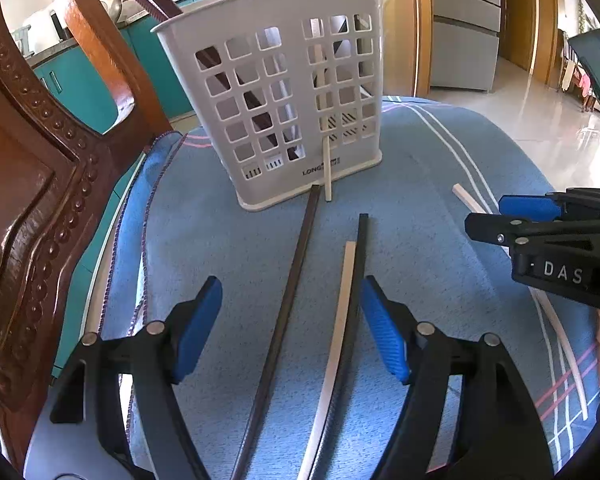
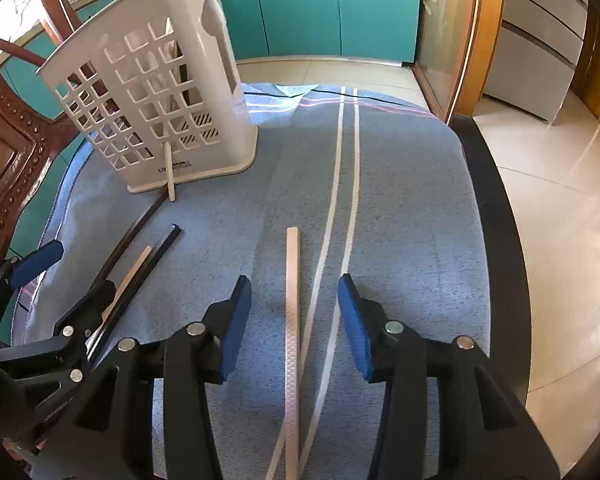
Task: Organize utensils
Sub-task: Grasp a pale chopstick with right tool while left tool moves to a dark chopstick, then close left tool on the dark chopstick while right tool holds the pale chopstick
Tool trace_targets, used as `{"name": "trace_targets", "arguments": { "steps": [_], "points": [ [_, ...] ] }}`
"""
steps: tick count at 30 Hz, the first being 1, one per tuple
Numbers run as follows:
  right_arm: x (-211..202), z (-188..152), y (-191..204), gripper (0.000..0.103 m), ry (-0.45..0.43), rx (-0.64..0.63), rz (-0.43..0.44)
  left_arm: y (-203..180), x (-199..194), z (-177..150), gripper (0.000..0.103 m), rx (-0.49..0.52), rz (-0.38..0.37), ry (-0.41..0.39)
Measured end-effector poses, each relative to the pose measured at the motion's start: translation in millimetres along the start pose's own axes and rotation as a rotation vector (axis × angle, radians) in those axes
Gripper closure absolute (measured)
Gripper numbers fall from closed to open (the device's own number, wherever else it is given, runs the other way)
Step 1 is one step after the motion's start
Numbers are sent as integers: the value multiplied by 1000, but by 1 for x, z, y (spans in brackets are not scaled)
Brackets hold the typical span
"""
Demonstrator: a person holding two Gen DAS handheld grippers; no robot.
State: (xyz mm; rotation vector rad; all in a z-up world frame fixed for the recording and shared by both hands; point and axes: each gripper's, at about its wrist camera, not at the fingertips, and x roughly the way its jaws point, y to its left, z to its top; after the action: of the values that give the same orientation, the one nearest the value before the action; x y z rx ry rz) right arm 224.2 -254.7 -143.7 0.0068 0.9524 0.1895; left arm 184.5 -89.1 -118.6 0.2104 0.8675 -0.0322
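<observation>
Faintly — "LONG…" on basket (image 1: 284, 92) base — "DAS" beside.

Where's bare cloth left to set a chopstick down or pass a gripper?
Free: the blue cloth right of its two white stripes, out to the table's dark edge, and the patch beside the white caddy. Crowded: in front of the caddy, where dark chopsticks and pale ones lie between the left gripper fingers. One pale chopstick lies under the right gripper.

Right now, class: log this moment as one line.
left gripper: open over dark chopstick | right gripper: open over pale chopstick | holder: upright on cloth
</observation>
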Motion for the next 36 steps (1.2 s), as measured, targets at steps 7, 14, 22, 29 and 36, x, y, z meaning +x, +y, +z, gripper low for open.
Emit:
{"name": "trace_targets", "arguments": {
  "steps": [7,14,22,29,36],
  "points": [
    [0,0,-1,55,-4,5,-4,10,-2,1,28,-5,-94,22],
    [0,0,-2,53,-2,11,-8,6,-2,-5,27,25,-77,39],
    [3,1,3,52,-1,1,-8,9,3,-9,27,33,-78,60],
    [3,1,3,50,0,0,-9,7,2,-11,27,44,-76,64],
    [2,1,3,49,0,-1,-14,12,-6,-10,27,75,-89,45]
  ]
}}
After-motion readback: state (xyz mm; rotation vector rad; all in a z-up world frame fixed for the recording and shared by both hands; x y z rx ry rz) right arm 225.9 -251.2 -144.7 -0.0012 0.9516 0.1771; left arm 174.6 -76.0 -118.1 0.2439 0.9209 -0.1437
